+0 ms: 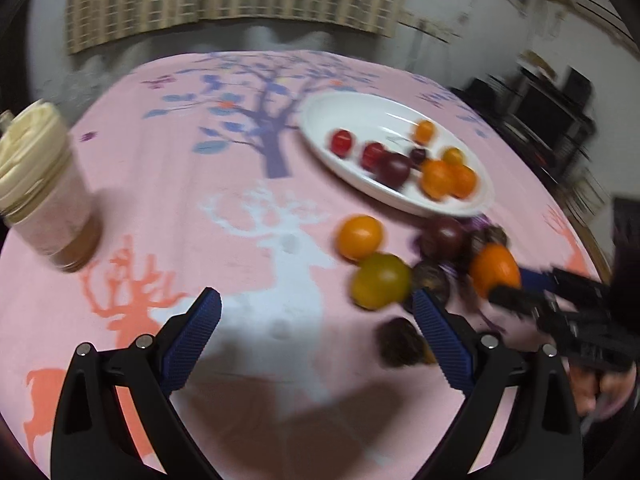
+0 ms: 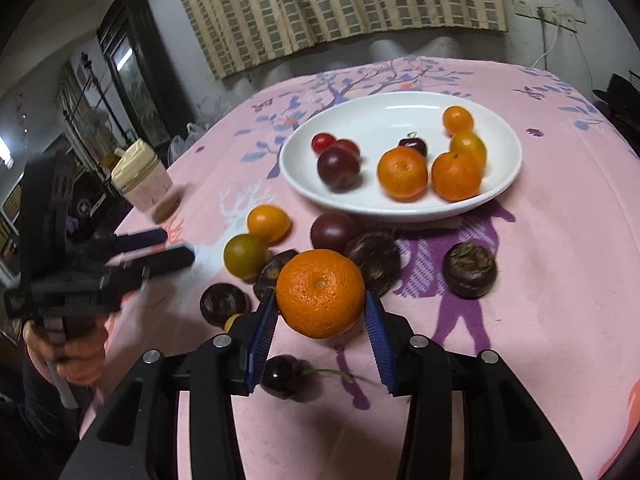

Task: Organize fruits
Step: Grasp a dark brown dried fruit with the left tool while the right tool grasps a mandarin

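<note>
My right gripper (image 2: 320, 304) is shut on a large orange tangerine (image 2: 320, 294) and holds it above the pink tablecloth, in front of the white plate (image 2: 400, 208). The plate holds several tangerines, plums and cherry tomatoes. Loose fruit lies before the plate: a small orange (image 2: 268, 223), a greenish citrus (image 2: 244, 256), a dark plum (image 2: 334, 232) and several dark brown round fruits (image 2: 469, 270). My left gripper (image 1: 316, 312) is open and empty over the cloth, left of the greenish citrus (image 1: 380, 286). The held tangerine also shows in the left wrist view (image 1: 494, 270).
A jar with a cream lid (image 1: 40, 188) stands at the table's left side. A dark cherry with a stem (image 2: 286, 376) lies under my right gripper. The table's far edge meets a wall with a checked curtain (image 2: 320, 8). Dark furniture (image 1: 552, 116) stands to the right.
</note>
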{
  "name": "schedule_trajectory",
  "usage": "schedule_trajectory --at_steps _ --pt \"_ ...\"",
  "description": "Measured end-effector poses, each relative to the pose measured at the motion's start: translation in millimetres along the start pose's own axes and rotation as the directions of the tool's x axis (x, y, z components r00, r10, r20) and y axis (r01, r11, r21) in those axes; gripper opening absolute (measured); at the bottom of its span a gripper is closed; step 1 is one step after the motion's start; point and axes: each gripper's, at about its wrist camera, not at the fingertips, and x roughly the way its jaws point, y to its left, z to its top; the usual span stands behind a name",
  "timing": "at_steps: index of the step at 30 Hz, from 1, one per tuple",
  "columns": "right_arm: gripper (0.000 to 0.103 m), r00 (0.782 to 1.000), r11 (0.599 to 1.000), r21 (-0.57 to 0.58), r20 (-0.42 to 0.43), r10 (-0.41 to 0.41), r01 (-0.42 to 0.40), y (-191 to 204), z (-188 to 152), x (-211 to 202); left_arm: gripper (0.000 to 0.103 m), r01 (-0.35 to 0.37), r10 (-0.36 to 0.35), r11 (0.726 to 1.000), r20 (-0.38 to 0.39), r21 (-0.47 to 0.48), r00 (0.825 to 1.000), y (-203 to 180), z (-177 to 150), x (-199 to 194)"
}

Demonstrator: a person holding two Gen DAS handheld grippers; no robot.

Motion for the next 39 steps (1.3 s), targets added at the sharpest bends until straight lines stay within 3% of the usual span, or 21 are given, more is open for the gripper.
schedule_trajectory --at_steps 3,5,7,14,21,22,30,32,39 --pt "0.045 1.0 1.0 0.019 0.01 -0.006 0.006 -4.8 2.1 -2.6 0.071 0.023 -0.021 0.99 -0.013 0.14 1.0 -23.2 -8.2 0.9" --pt "0.045 1.0 1.0 0.022 0.012 -0.012 0.012 -5.4 3.0 -2.8 0.066 0.03 -0.026 0.984 -0.025 0.174 0.999 -28.4 -12.7 2.4" --pt "0.045 1.0 1.0 0.02 0.013 -0.018 0.018 -5.4 3.7 -3.0 0.06 0.049 -0.043 0.983 -0.043 0.176 0.998 -27.3 -16.0 3.5" --pt "0.045 1.0 1.0 0.013 0.006 -0.02 0.02 -4.5 3.6 -2.0 0.057 0.095 -0.082 0.981 -0.088 0.167 0.993 -28.0 -22.5 11.2" --pt "0.045 1.0 1.0 0.014 0.007 -0.016 0.016 -4.9 3.6 -2.3 0.038 0.152 -0.136 0.977 -0.114 0.147 0.984 -32.3 -23.0 19.5" --pt "0.045 1.0 1.0 0.013 0.008 -0.017 0.017 -4.8 3.7 -2.2 0.032 0.173 -0.157 0.975 -0.121 0.137 0.98 -31.1 -22.9 20.0" --pt "0.045 1.0 1.0 0.017 0.014 -0.018 0.018 -4.8 3.3 -3.3 0.029 0.189 -0.172 0.973 -0.128 0.131 0.977 -31.2 -22.5 17.3" --pt "0.045 1.0 1.0 0.014 0.019 -0.018 0.018 -4.4 3.0 -4.4 0.023 0.192 -0.178 0.974 -0.113 0.124 0.977 -28.9 -21.2 13.1" --pt "0.045 1.0 1.0 0.018 0.016 -0.017 0.016 -6.0 2.9 -3.0 0.023 0.197 -0.188 0.975 -0.097 0.1 0.977 -21.3 -17.2 9.1"
